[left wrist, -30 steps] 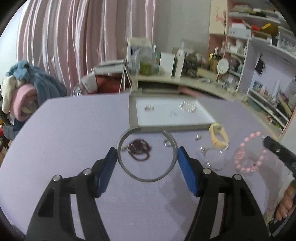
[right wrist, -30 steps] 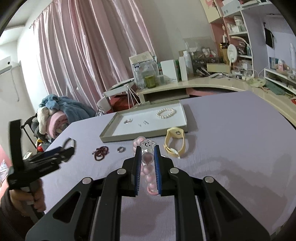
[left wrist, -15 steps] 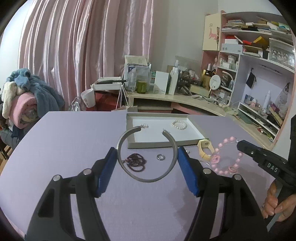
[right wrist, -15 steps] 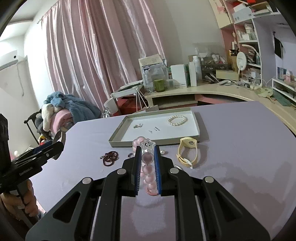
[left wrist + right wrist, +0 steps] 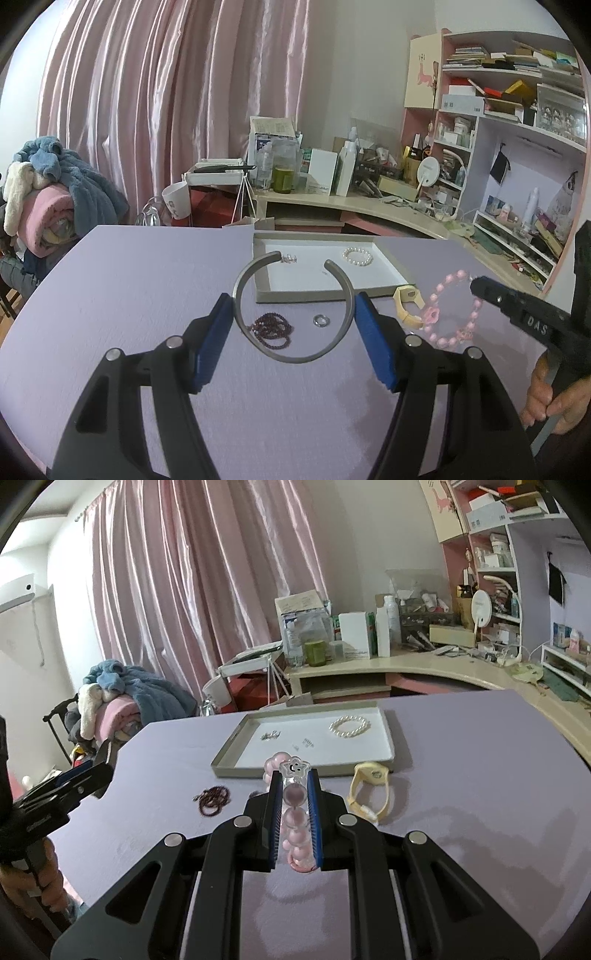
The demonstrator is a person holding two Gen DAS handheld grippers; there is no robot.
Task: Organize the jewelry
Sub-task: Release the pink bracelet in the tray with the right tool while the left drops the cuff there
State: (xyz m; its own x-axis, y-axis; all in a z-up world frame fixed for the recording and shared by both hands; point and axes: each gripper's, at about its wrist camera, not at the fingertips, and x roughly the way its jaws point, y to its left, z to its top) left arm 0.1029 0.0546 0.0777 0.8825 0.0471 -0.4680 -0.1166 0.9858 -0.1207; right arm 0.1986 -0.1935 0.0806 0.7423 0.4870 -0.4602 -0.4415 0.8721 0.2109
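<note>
My left gripper (image 5: 293, 301) is shut on a grey open cuff bangle (image 5: 291, 356) and holds it above the purple table. My right gripper (image 5: 294, 775) is shut on a pink bead bracelet (image 5: 294, 823) with a clear star charm; the bracelet also shows in the left wrist view (image 5: 452, 308). The flat tray (image 5: 225, 760) lies ahead of both, holding a pearl bracelet (image 5: 349, 726) and small silver pieces (image 5: 271, 734). A dark red bead bracelet (image 5: 271, 328), a silver ring (image 5: 320, 319) and a yellow band (image 5: 369, 788) lie on the table before the tray.
A cluttered desk (image 5: 406, 664) and shelves (image 5: 517, 122) stand behind the table. A pile of blankets (image 5: 48, 199) sits at the left. Pink curtains hang behind.
Both grippers have risen and pulled back from the table with their bracelets. The tray and loose pieces now sit farther ahead. Neither grip has changed.
</note>
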